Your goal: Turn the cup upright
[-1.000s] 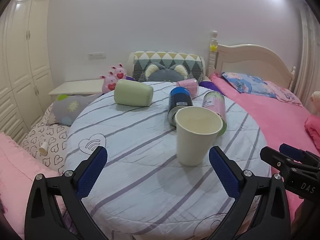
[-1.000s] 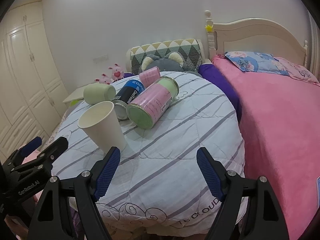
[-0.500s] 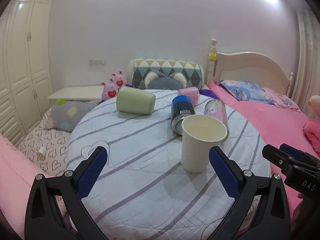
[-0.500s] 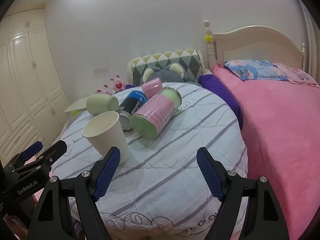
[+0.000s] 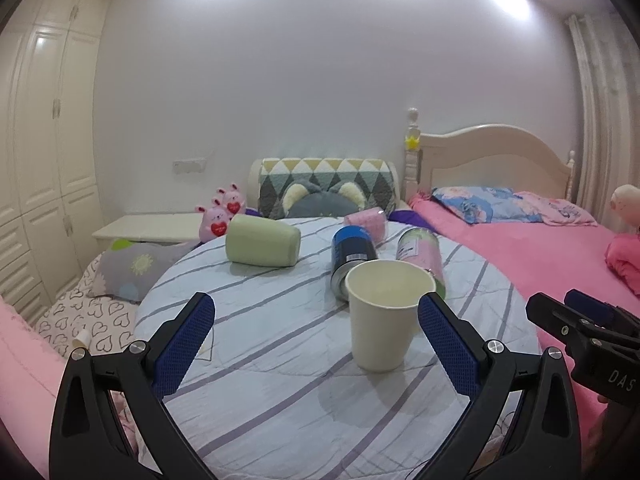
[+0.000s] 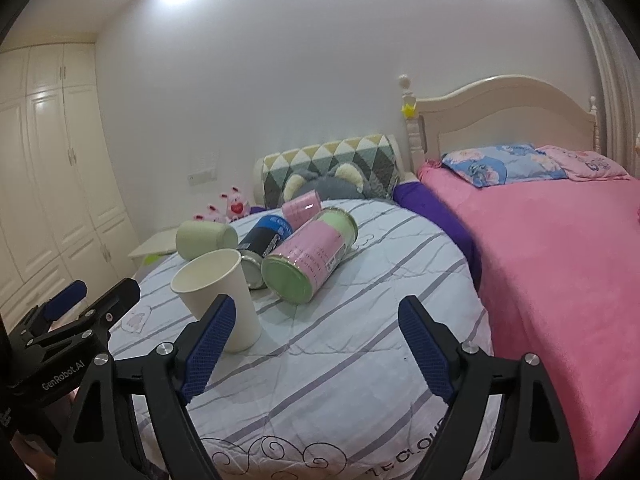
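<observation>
A cream paper cup (image 5: 383, 320) stands upright, mouth up, on the round striped table (image 5: 256, 368). It also shows in the right wrist view (image 6: 224, 300). My left gripper (image 5: 316, 340) is open and empty, held back from the cup, whose base lies between the finger lines. My right gripper (image 6: 316, 344) is open and empty, to the right of the cup; its left fingertip (image 6: 212, 332) overlaps the cup in view.
Behind the cup lie a blue can (image 5: 352, 256), a pink-and-green can (image 5: 420, 256), a small pink can (image 5: 366, 222) and a pale green cup (image 5: 262, 246), all on their sides. A pink bed (image 6: 560, 264) runs along the right. Pillows and plush toys (image 5: 224, 216) sit behind.
Both grippers have pulled back and tilted upward, so more wall and ceiling show. The cup stays upright in place. Both grippers remain open.
</observation>
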Demonstrator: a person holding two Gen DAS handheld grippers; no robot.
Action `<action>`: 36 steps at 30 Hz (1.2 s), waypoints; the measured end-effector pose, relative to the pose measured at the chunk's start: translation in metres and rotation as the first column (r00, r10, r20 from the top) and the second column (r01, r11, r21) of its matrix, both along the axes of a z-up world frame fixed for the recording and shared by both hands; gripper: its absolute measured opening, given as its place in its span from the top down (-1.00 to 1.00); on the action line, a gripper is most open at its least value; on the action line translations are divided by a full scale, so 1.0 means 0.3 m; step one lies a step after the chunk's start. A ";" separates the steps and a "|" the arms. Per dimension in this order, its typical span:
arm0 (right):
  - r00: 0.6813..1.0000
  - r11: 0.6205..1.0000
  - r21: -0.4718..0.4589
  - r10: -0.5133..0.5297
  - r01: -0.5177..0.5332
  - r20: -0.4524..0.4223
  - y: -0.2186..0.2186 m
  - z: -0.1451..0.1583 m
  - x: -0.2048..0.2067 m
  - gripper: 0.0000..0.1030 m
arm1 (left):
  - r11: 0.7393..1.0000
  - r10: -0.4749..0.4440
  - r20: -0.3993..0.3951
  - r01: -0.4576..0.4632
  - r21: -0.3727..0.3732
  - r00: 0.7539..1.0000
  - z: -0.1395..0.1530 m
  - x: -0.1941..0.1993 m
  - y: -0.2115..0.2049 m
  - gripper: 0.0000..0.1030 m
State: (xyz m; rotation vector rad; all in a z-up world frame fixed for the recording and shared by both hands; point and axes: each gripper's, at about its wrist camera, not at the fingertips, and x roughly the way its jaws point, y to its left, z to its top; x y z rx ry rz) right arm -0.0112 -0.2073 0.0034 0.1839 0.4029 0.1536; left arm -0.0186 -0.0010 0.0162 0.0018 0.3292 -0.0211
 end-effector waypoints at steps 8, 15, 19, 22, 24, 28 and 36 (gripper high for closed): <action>0.997 0.999 -0.015 -0.028 0.029 0.068 -0.003 -0.015 -0.038 -0.65 | 1.000 -0.010 0.074 0.008 0.028 0.997 -0.019 -0.028 -0.028 -1.00; 0.991 0.998 -0.056 -0.035 0.042 0.127 0.019 -0.035 -0.077 -0.67 | 0.999 -0.020 0.098 0.016 0.038 0.995 -0.047 -0.044 -0.044 -1.00; 0.989 0.997 -0.056 -0.040 0.048 0.142 0.020 -0.037 -0.092 -0.92 | 0.999 -0.025 0.112 0.020 0.049 0.993 -0.057 -0.053 -0.053 -1.00; 0.983 0.997 -0.050 -0.055 0.065 0.176 0.018 -0.029 -0.116 -1.00 | 0.998 -0.023 0.133 0.016 0.055 0.991 -0.057 -0.068 -0.060 -1.00; 0.982 0.996 -0.059 -0.052 0.064 0.183 0.020 -0.021 -0.121 -1.00 | 0.998 -0.021 0.140 0.013 0.062 0.990 -0.056 -0.074 -0.066 -1.00; 0.982 0.996 -0.067 -0.049 0.062 0.181 0.022 -0.018 -0.124 -1.00 | 0.998 -0.029 0.145 0.021 0.058 0.989 -0.053 -0.083 -0.070 -1.00; 0.983 0.996 -0.069 -0.048 0.061 0.176 0.025 -0.022 -0.131 -1.00 | 0.999 -0.027 0.150 0.020 0.047 0.988 -0.047 -0.100 -0.070 -1.00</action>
